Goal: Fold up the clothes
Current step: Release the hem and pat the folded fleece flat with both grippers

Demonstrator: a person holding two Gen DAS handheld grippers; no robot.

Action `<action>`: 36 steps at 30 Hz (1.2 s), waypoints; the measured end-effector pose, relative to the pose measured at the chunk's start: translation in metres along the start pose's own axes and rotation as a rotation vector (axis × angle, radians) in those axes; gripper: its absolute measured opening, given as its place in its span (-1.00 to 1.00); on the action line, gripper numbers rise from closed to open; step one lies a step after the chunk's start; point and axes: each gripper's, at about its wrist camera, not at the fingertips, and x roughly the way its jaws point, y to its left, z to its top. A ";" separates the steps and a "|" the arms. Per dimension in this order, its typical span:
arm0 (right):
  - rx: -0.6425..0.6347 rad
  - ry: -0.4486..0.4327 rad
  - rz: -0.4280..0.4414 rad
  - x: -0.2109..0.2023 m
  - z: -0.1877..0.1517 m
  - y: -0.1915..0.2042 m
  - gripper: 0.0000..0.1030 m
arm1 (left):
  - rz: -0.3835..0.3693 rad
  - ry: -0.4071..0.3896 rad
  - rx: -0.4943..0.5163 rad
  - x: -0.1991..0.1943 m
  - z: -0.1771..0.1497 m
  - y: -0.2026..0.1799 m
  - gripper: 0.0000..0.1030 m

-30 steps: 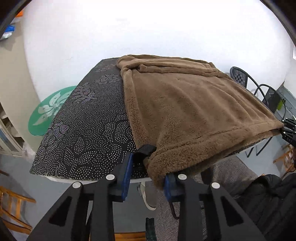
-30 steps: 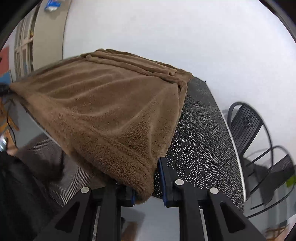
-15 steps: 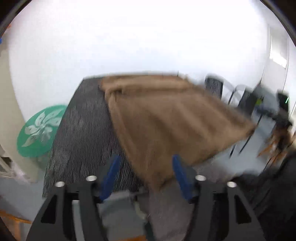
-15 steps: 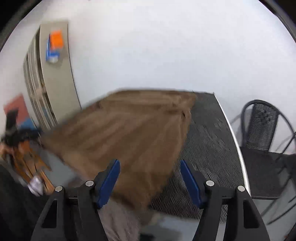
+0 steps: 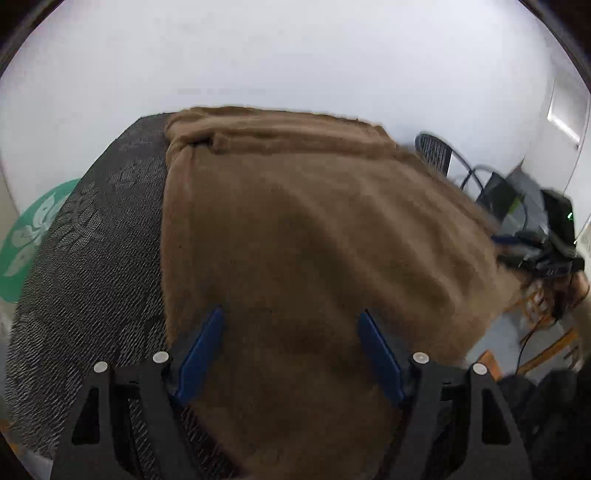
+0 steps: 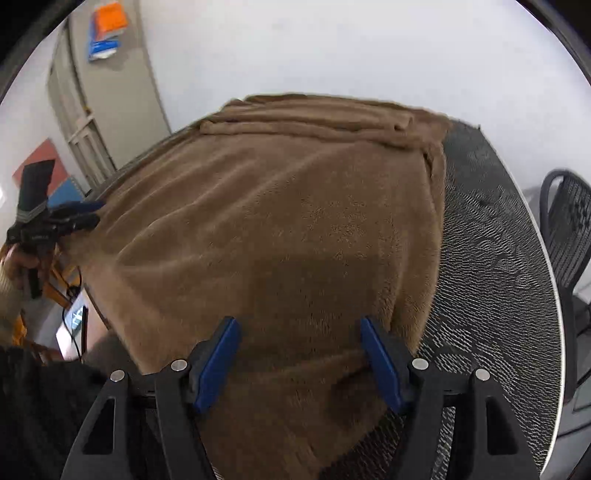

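1. Now the brown fleece garment lies spread on the dark patterned worktop, its near part hanging over the near edge toward the person.
2. Left hand-held gripper: jaws wide apart, blue pads clear of the cloth, nothing held; fleece lies directly ahead and below between them.
3. Right hand-held gripper: jaws also wide, blue pads not pressing, nothing held; same fleece straight ahead under it.
4. Key relation: garment sits forward of both grippers, running away from them to a bunched, rolled band at the far edge; long axis hard to call under fisheye, looks front-to-back.
5. Left gripper is over the garment's left border next to bare worktop; right gripper over its right border. Each looks about equally near its own side.
6. Judgement: next grasp probably takes the near hem at both corners; loose thick pile could slip.
7. Writing: none readable. Green round mat with white flower motif beside the worktop; orange and blue items on a cabinet, text illegible.
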 end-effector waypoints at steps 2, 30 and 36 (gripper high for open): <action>-0.015 0.006 -0.001 -0.002 -0.003 -0.001 0.36 | 0.016 0.023 0.023 -0.003 -0.001 -0.001 0.54; 0.079 0.031 -0.343 0.105 0.146 -0.139 0.06 | 0.058 0.178 -0.040 0.117 0.141 0.042 0.58; 0.111 0.035 -0.435 0.100 0.133 -0.152 0.07 | 0.105 0.155 -0.009 0.115 0.133 0.045 0.58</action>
